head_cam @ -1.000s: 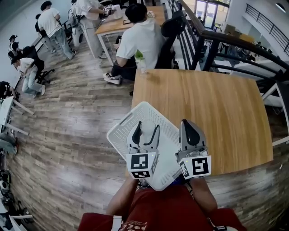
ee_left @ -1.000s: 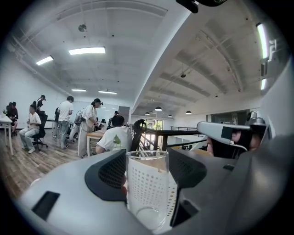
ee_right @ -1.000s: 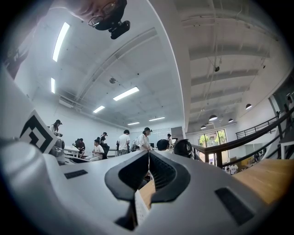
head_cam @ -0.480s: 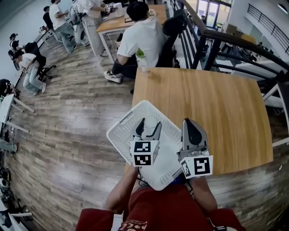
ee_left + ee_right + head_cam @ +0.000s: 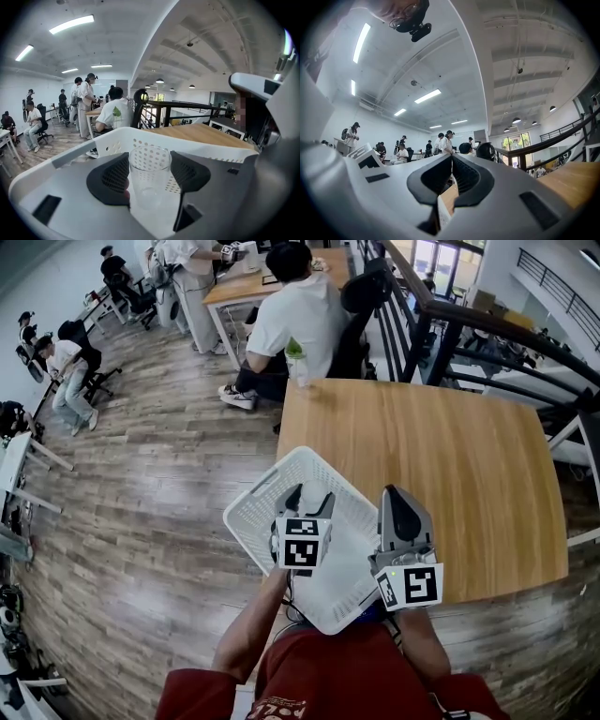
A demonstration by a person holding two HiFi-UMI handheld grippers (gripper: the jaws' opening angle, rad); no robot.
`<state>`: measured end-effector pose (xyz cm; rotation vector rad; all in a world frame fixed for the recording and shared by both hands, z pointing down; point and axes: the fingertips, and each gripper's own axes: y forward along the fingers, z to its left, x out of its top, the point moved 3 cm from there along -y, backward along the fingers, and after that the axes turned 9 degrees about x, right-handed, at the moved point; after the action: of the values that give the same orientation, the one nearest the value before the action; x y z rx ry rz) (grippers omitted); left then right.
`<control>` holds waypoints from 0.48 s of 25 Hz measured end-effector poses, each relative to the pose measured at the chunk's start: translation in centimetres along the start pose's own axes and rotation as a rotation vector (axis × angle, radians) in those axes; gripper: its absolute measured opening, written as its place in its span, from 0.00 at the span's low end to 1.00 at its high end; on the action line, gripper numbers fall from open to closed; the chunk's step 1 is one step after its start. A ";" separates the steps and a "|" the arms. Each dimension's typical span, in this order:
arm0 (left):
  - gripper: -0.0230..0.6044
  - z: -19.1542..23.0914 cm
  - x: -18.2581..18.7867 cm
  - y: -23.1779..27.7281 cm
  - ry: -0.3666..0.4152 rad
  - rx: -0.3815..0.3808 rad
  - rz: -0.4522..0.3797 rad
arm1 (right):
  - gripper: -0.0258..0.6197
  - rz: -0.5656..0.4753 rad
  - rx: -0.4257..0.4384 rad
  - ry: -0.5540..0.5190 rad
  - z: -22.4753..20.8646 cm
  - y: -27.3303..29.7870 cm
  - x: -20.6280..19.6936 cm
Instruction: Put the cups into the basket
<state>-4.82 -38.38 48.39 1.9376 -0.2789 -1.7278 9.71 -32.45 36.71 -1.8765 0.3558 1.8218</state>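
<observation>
A clear glass cup [image 5: 149,180] stands upright between the dark pads of my left gripper [image 5: 149,169], which is shut on it. Cup and gripper sit inside the white perforated basket [image 5: 154,137], low over its floor. From the head view, the left gripper [image 5: 306,499] reaches into the basket [image 5: 255,508], which rests on the near left corner of the wooden table [image 5: 441,456] and overhangs its edge. My right gripper [image 5: 399,506] hovers at the basket's right rim, shut and holding nothing; its pads [image 5: 465,177] meet in the right gripper view.
A bottle with a green label [image 5: 298,364] stands at the table's far left corner. A person in a white shirt [image 5: 295,315] sits just beyond it. A black railing [image 5: 469,324] runs along the table's far right. Several people stand farther off.
My left gripper has shifted forward a little, deeper over the basket, still carrying the cup. The right gripper has stayed put.
</observation>
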 end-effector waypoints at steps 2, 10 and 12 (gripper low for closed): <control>0.49 0.1 -0.4 0.4 0.000 0.000 0.033 | 0.06 -0.002 -0.001 0.001 -0.1 0.0 0.1; 0.49 0.9 -1.4 1.4 -0.002 -0.002 0.119 | 0.06 -0.007 -0.005 0.004 0.1 -0.1 0.1; 0.49 1.0 -1.5 1.7 0.019 0.002 0.135 | 0.06 -0.008 -0.005 0.005 0.1 -0.1 0.1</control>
<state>-5.75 -39.33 50.49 1.8900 -0.3958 -1.6219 9.68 -32.25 36.66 -1.8832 0.3452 1.8149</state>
